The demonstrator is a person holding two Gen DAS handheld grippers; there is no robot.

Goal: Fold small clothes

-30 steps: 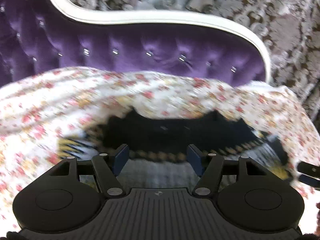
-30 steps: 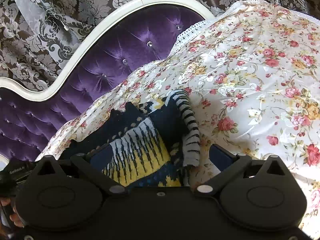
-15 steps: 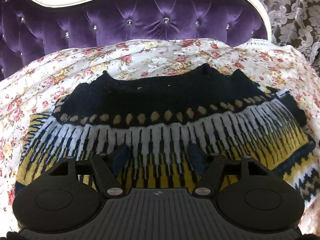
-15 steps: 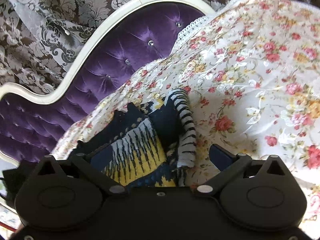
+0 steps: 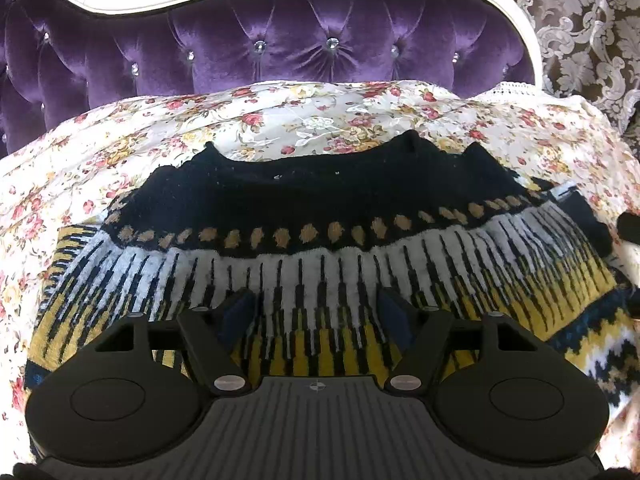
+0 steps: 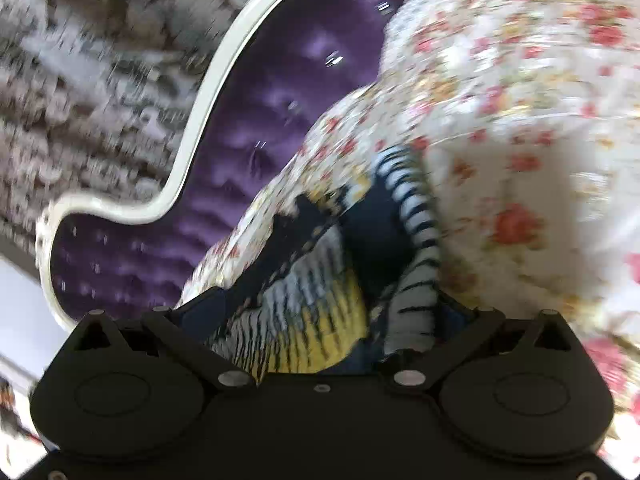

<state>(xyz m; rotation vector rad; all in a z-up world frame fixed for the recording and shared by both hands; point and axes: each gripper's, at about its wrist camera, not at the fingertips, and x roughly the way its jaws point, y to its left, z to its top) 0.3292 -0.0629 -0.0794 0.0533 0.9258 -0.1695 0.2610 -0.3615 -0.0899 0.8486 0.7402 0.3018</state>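
the knitted sweater [image 5: 320,240] lies on the floral bedspread [image 5: 120,152], its black band toward the far side by the purple tufted headboard [image 5: 280,44], white-and-black stripes in the middle, yellow nearest the camera. it spans most of the bed from left to right. at the right end a striped part [image 6: 416,240], probably a sleeve, is turned up over the body, seen edge-on and blurred in the right wrist view.

left gripper [image 5: 318,316]: jaws apart and just been widening, hovering low over the yellow-and-striped near part; knit shows between the pads but they do not press on it. right gripper [image 6: 320,320]: jaws stand wide, the sweater's right end and the sleeve fold lie between them; blur hides whether a pad touches, no clamp visible.

judgement on progress: early to middle. one sleeve appears brought in, body reads as spread flat, though how many layers it has cannot be told. left: the other sleeve, which is not clearly visible, then doubling the body and squaring it up.
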